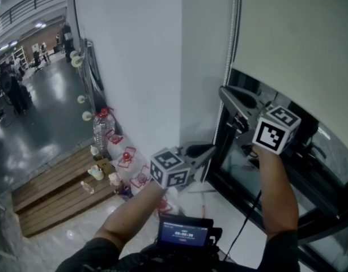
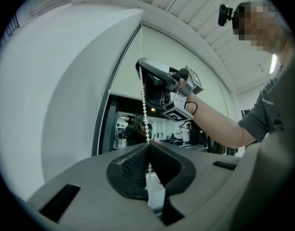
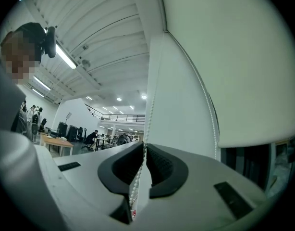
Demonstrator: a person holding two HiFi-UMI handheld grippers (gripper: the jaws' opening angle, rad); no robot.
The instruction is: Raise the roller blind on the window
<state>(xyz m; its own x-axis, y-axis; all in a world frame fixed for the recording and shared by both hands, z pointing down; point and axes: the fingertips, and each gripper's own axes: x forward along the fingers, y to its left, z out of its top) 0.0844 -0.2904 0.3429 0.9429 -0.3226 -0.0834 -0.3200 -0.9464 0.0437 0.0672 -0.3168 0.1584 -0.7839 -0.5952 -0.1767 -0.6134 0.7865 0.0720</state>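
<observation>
with left hand-held gripper (image 2: pixel 147 150) and right hand-held gripper (image 3: pixel 143 150) both clenched on the chain (image 2: pixel 143 100) beside the blind (image 1: pixel 293 33), upper right of frame, pull straight down, releasing one at a time.

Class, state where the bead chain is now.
Centre of the left gripper view: the bead chain hangs in front of the window, clamped in the left tool, the right tool higher up.

Dim indoors, fisheye-warped edges, perhaps slightly soft

Pale roller blind (image 1: pixel 298 33) hangs partly lowered, white bead chain (image 2: pixel 143 95) taut beside it.
</observation>
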